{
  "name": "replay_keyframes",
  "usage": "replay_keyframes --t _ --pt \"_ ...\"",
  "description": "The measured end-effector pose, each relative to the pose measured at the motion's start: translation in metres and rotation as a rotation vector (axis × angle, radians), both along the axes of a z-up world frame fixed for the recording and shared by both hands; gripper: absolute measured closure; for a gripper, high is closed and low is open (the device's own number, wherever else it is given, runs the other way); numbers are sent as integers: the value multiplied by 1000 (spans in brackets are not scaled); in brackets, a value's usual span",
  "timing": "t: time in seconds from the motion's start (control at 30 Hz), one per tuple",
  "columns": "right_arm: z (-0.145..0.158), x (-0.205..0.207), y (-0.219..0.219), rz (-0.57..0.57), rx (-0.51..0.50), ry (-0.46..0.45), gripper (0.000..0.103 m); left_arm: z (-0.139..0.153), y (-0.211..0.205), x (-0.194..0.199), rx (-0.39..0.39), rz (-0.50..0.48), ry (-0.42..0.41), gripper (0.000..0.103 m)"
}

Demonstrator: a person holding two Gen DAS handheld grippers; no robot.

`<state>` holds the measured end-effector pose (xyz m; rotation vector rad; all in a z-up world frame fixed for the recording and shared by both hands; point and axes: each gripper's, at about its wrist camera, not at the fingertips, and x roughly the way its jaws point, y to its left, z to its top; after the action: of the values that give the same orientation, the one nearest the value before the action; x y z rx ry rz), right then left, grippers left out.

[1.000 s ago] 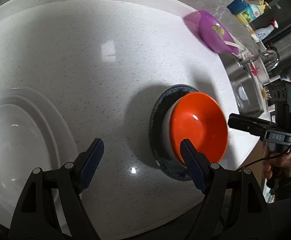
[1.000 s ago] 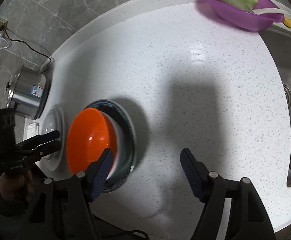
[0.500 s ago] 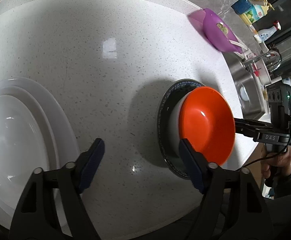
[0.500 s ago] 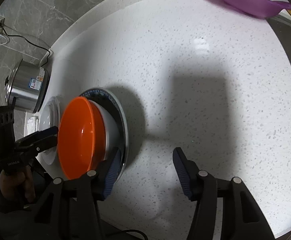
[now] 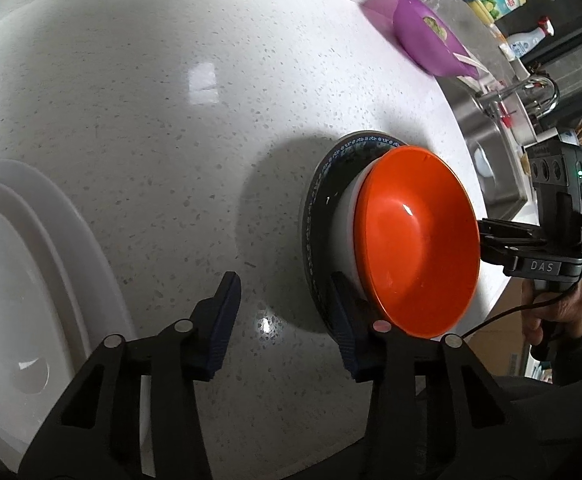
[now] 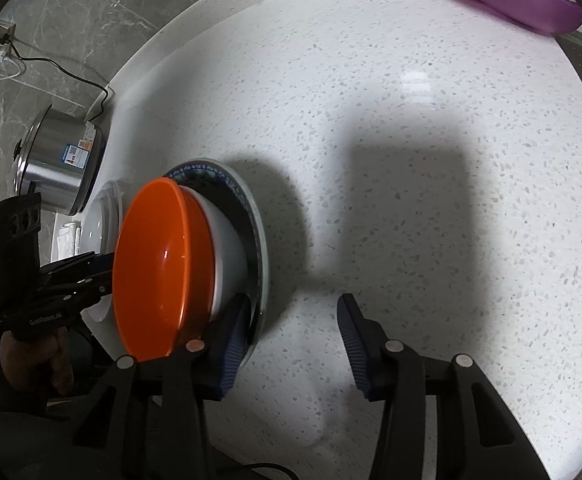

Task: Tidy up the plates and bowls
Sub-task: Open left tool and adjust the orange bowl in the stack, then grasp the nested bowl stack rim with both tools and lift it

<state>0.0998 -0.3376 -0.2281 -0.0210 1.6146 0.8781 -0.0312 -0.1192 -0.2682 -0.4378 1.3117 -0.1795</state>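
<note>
- Left gripper (image 5: 285,320): jaws spread wide, holding nothing. Its blue ribbed pads straddle bare counter (image 5: 171,140); the right-hand pad sits in front of the dark plate's near rim, and contact cannot be judged.
- Right gripper (image 6: 293,344): jaws equally wide, nothing between them. Its left-hand pad overlaps the same plate's near edge in the view; the other pad is over bare counter.
- Orange bowl (image 5: 415,240): glossy, smooth, round, nested on top of a white bowl (image 5: 345,232); both sit on the dark plate (image 5: 319,200), which has a blue patterned rim.
- This stack lies just right of the left gripper and just left of the right gripper, between the two.
- White plates (image 5: 19,280): a glossy stack with stepped rims, left of the orange bowl, beside the left gripper's left-hand finger.
- Counter: white stone with fine grey specks, shiny, rounded edge.
- Purple bowl (image 5: 427,36): translucent plastic holding something green, well beyond the orange bowl, near the steel sink (image 5: 487,148).
- Steel pot (image 6: 57,164): brushed metal with a label, beyond the white plates against the grey marble wall.
</note>
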Motion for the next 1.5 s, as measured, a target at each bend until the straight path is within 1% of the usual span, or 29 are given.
replay_keyframes --t 0.17,0.23,0.27,0.3,0.33,0.4,0.43,0.53,0.6,0.67,0.7,0.77,1.03,1.5 --pt "-1 -1 -2 -16 13 4 54 -4 1 6 -17 -2 -4 62" --pt "0 -1 -1 -14 16 -5 56 -4 3 6 -14 -9 -6 62" --pt "1 -2 -1 -11 18 -9 57 -4 2 6 -14 -13 -9 66" --pt "1 -1 -1 -7 24 -12 60 -3 1 7 -20 -18 -11 68" --pt "2 -1 -1 -2 30 -13 64 -2 -1 8 -24 -25 -14 73" --pt "4 -2 1 9 40 -18 68 1 -6 9 -4 -50 -19 75" --pt "5 -2 1 13 46 -18 73 1 -8 11 -6 -59 -20 80" --pt "8 -4 6 29 63 -29 83 2 -12 16 -7 -77 -19 83" --pt "9 -5 7 31 70 -29 88 1 -15 20 -10 -85 -12 85" --pt "10 -6 9 36 71 -39 88 -1 -19 22 -30 -91 -8 93" --pt "10 -6 9 35 72 -40 88 -1 -20 21 -28 -95 -8 93" --pt "10 -7 10 37 73 -42 88 0 -24 20 -10 -98 -12 93" --pt "11 -13 9 33 69 -71 88 -1 -24 17 -16 -76 -31 94" --pt "12 -20 9 27 66 -75 88 4 -18 15 -11 -68 -48 95"
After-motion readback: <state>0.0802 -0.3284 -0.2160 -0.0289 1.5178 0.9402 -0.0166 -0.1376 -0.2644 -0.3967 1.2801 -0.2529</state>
